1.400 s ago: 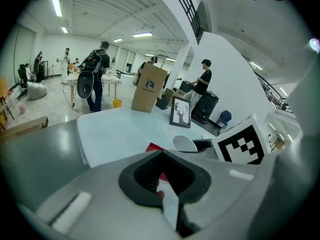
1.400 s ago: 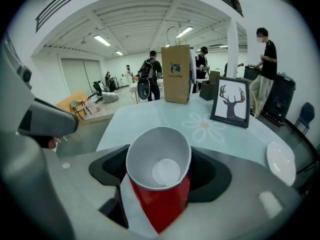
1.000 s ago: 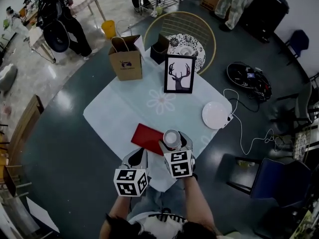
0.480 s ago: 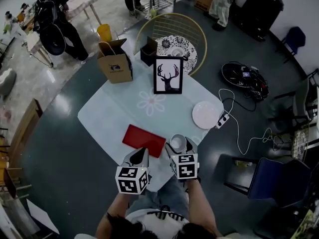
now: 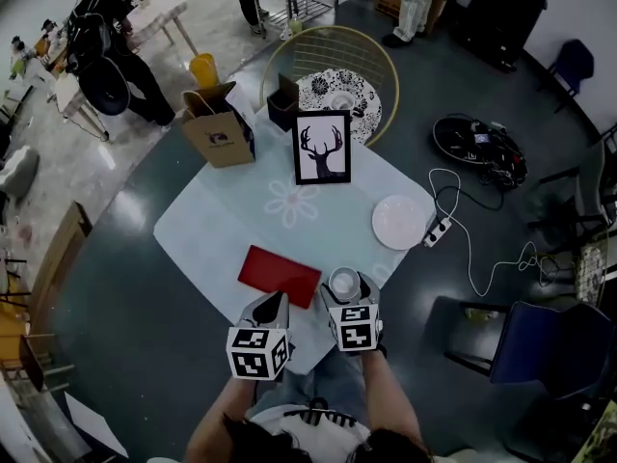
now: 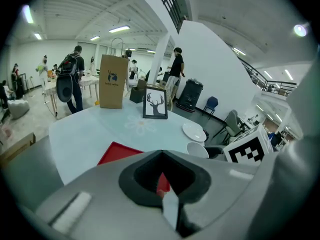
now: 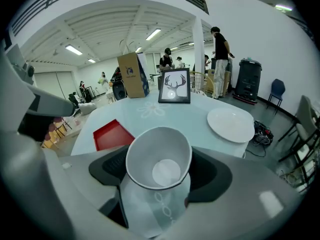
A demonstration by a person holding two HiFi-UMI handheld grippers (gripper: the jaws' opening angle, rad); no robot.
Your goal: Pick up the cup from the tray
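A white cup (image 7: 159,156) sits tilted between the jaws of my right gripper (image 7: 161,176), which is shut on it. In the head view the cup (image 5: 342,281) hangs just right of the red tray (image 5: 279,274), over the pale tablecloth near the table's front edge. The tray (image 7: 111,134) is bare. My left gripper (image 5: 272,302) is shut with nothing in it, its tip over the tray's near edge. From the left gripper view, its jaws meet at the tip, the tray (image 6: 117,153) lies beyond them, and the cup (image 6: 198,149) is to the right.
On the table stand a framed deer picture (image 5: 322,148), a white plate (image 5: 399,222), a brown paper bag (image 5: 219,124) and a dark box (image 5: 283,103). A round wire chair (image 5: 333,75) is behind it. Cables and a power strip (image 5: 437,231) lie at the right. People (image 5: 101,37) stand farther back.
My right gripper has carried the cup to the right, from the tray's right edge to a spot off the tray. The left gripper has kept its place.
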